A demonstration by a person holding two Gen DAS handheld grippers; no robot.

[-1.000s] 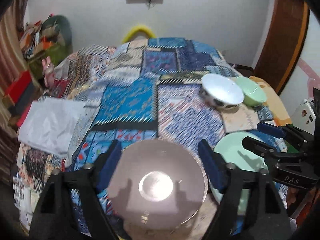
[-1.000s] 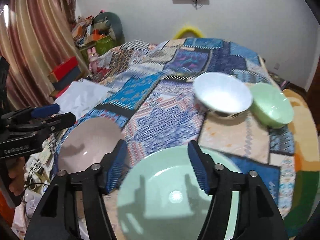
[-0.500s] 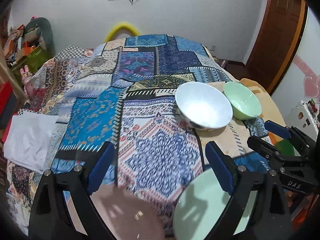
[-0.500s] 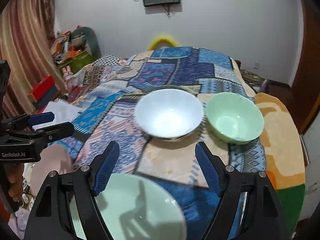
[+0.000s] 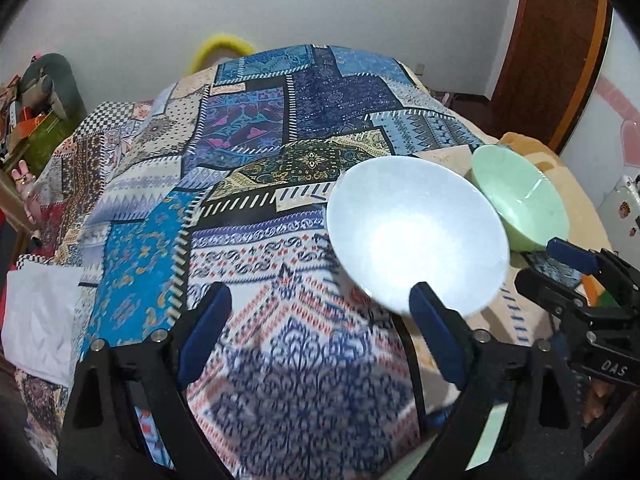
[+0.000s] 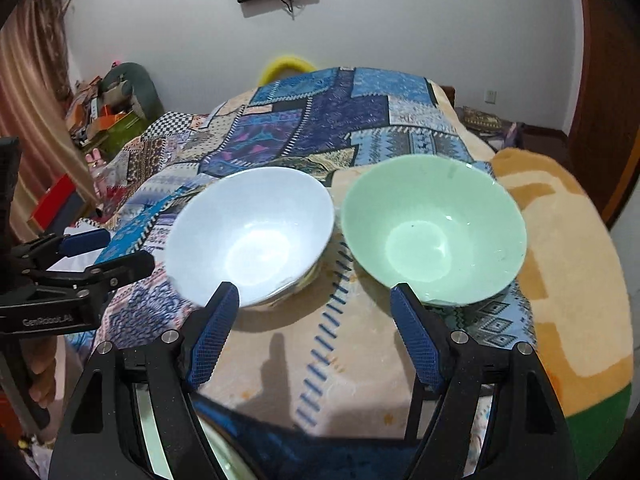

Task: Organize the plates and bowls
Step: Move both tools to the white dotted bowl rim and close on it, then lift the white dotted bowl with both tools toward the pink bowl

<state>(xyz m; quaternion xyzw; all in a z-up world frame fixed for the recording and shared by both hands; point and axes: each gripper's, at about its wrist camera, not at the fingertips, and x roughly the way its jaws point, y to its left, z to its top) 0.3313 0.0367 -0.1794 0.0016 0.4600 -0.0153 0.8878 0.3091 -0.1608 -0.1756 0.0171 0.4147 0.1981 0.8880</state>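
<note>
White bowl (image 6: 250, 236): on the quilt (image 5: 256, 128), upright, mouth up, tipped slightly toward the cameras; touching or just short of the green bowl at the rims.
Green bowl (image 6: 434, 228): on the quilt to the white bowl's right, upright, mouth up; near the bed's right edge.
Long axis: none for either bowl, both round; only the rim line matters, close to level, near lip lowest in view.
Left gripper (image 5: 320, 324): jaws narrowing a little yet wide apart, nothing between the pads; only quilt in the gap.
Right gripper (image 6: 314, 330): jaws spread, empty; bare quilt in the gap.
White bowl from left gripper: ahead and to the right; right pad (image 5: 436, 336) overlaps the near rim in view, contact not certain.
Green bowl from right gripper: ahead and to the right; right pad (image 6: 416, 340) just under its near rim.
White bowl from right gripper: ahead and to the left; left pad (image 6: 214, 336) just below its near rim.
Nearer hand: left for the white bowl, right for the green bowl, judged by which side each sits on.
Plates: only a pale green edge (image 5: 486, 436) low between the left gripper's arms, likely a plate; otherwise out of view.
Likely next need: one pad inside and one outside a near rim, approach from the front.
</note>
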